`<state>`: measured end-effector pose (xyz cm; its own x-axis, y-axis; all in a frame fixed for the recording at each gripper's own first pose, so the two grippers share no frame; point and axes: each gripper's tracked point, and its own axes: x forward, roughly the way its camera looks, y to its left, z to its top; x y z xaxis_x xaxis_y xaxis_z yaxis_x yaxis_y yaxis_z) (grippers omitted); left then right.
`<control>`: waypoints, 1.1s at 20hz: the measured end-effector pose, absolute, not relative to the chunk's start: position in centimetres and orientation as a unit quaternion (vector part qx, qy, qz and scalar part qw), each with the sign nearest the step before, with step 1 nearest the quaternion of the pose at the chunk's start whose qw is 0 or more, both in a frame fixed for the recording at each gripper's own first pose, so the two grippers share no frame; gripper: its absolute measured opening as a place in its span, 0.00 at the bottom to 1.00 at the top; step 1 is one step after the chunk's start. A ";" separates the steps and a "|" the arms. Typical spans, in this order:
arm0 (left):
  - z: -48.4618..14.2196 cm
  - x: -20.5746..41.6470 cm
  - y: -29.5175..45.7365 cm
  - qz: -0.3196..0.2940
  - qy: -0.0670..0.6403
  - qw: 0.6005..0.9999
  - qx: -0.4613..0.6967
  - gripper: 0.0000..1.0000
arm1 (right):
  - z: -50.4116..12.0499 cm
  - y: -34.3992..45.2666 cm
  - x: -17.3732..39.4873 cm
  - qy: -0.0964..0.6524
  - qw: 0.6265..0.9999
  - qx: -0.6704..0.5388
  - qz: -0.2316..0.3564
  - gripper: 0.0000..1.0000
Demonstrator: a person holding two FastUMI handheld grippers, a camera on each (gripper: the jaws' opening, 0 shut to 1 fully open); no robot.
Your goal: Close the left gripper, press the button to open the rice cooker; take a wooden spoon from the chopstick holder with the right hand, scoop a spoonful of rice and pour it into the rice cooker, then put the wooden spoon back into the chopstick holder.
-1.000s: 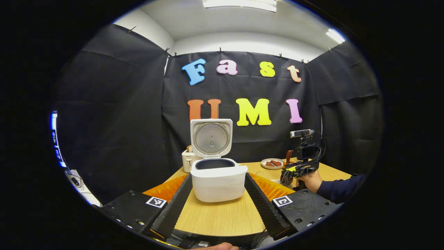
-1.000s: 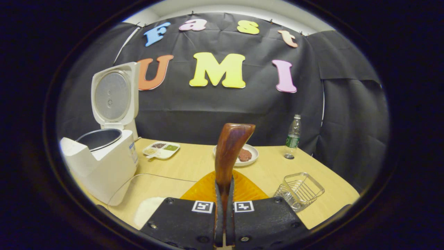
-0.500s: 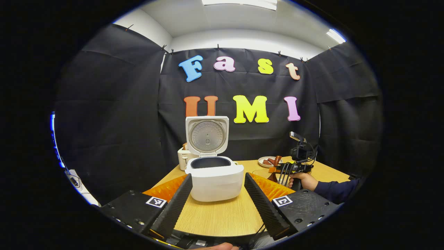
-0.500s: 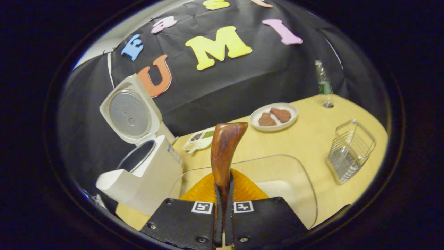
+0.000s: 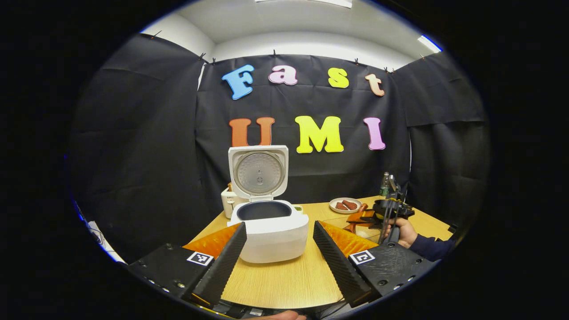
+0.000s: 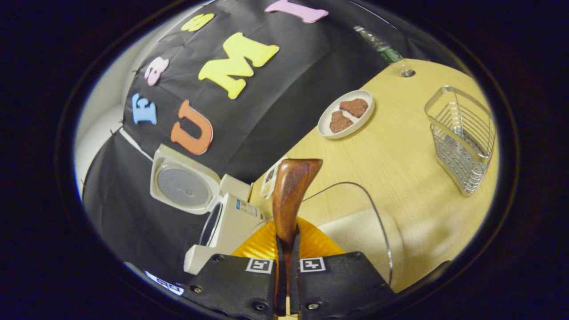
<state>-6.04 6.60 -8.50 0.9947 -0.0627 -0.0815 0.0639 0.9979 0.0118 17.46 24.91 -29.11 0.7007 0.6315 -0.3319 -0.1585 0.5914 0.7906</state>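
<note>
The white rice cooker (image 5: 272,233) stands open on the table, its lid (image 5: 258,172) upright and the dark inner pot bare. My left gripper (image 5: 279,226) is open, its fingers spread either side of the cooker and short of it. Farther right, a hand (image 5: 403,232) holds my right gripper (image 5: 383,212) tilted over a glass bowl. In the right gripper view, my right gripper (image 6: 287,249) is shut on the brown wooden spoon (image 6: 291,195), which points forward above the glass bowl (image 6: 376,213) of white rice (image 6: 355,229). The open cooker (image 6: 231,220) lies to its left.
A white holder (image 5: 227,202) stands behind the cooker. A plate of meat (image 6: 346,113), a wire basket (image 6: 464,133), a water bottle (image 6: 382,48) and a small divided dish (image 6: 268,183) sit on the wooden table (image 6: 400,151).
My right gripper has rolled and tipped downward with the spoon, coming over the glass bowl of rice. My left gripper has drawn back slightly from the cooker and stays open.
</note>
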 end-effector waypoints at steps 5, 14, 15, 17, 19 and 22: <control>-8.5 -4.3 6.1 -0.035 0.046 0.998 0.000 0.95 | -23.7 21.4 18.4 0.258 0.767 0.538 0.236 0.08; -6.2 -4.1 5.8 -0.044 0.019 0.999 -0.010 0.96 | -17.0 25.4 15.8 0.263 0.713 0.578 0.297 0.08; -6.3 -4.1 6.1 -0.043 0.018 0.999 -0.008 0.96 | -16.6 26.3 15.8 0.263 0.722 0.566 0.298 0.08; -6.4 -4.0 7.2 -0.035 0.015 0.999 -0.010 0.96 | -16.0 28.2 15.5 0.269 0.733 0.546 0.304 0.08; -6.1 -4.3 8.5 -0.024 0.012 1.000 -0.011 0.96 | -15.1 30.4 15.9 0.277 0.737 0.529 0.316 0.08; -5.7 -4.7 10.3 -0.015 0.007 1.000 -0.024 0.96 | -13.7 33.7 17.5 0.285 0.745 0.506 0.329 0.08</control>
